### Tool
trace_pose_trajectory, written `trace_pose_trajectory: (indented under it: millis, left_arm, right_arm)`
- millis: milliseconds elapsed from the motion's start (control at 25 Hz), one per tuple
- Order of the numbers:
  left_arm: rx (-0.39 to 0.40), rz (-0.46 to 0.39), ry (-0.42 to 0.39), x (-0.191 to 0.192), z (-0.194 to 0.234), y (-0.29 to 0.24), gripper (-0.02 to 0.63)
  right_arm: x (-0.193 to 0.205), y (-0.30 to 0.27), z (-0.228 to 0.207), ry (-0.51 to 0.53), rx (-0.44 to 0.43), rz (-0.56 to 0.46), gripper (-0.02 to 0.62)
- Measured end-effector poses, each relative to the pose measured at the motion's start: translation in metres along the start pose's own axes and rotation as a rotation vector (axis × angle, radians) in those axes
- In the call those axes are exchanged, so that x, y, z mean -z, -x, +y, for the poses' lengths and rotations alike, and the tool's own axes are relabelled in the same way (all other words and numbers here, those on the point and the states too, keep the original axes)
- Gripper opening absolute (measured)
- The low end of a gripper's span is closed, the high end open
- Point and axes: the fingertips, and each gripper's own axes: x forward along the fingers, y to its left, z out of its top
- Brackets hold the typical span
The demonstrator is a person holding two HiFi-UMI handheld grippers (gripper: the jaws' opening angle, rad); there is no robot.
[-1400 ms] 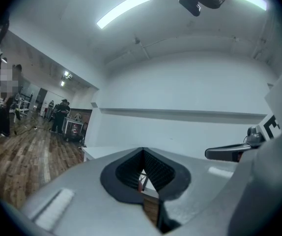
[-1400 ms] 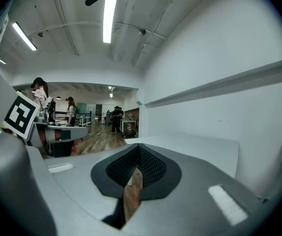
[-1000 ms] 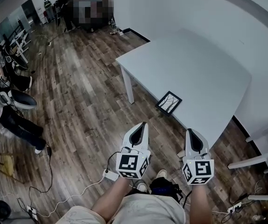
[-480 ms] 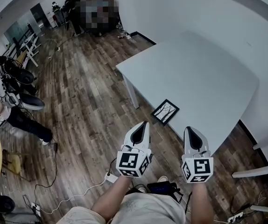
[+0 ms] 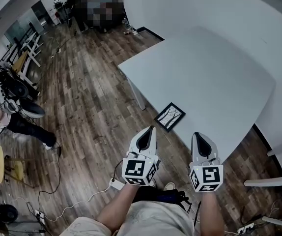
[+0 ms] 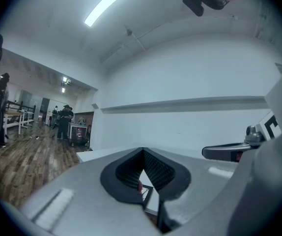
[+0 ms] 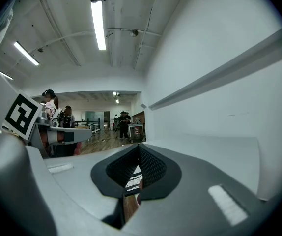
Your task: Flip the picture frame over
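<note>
A small black picture frame (image 5: 170, 116) with a tree drawing lies face up at the near left edge of the white table (image 5: 205, 73). My left gripper (image 5: 151, 130) hovers over the floor just short of the frame, shut and holding nothing. My right gripper (image 5: 196, 134) hangs beside it, near the table's front edge, also shut and empty. In the left gripper view the frame (image 6: 145, 193) peeks through the hole behind the closed tips of that gripper (image 6: 143, 150). The right gripper view shows the frame (image 7: 132, 177) the same way below that gripper's (image 7: 139, 145) tips.
The table leg (image 5: 135, 94) stands left of the frame. A power strip (image 5: 115, 184) and cables lie on the wooden floor by my feet. People and chairs are at the far left (image 5: 18, 107) and back. A white chair (image 5: 273, 178) stands at the right.
The head view has shifted slightly, so the table and frame sit a little lower and further left in view. Both grippers stay shut, side by side, in almost the same place.
</note>
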Motion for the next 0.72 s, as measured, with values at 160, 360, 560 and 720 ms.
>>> trace_pose_trajectory:
  millis: [160, 360, 560, 720]
  left_arm:
    - [0.0, 0.003, -0.011, 0.002, 0.004, -0.01, 0.0]
    - [0.003, 0.015, 0.016, 0.009, 0.012, -0.015, 0.0]
    - [0.01, 0.025, 0.035, 0.015, 0.016, -0.022, 0.0]
    - [0.018, 0.037, 0.053, 0.021, 0.021, -0.025, 0.001]
  right_arm:
    - [0.005, -0.009, -0.004, 0.0, 0.004, 0.019, 0.025]
    - [0.006, -0.014, -0.006, 0.003, 0.019, 0.035, 0.025]
    - [0.007, -0.022, -0.007, 0.008, 0.029, 0.046, 0.025]
    - [0.009, -0.026, -0.004, 0.009, 0.038, 0.055, 0.025]
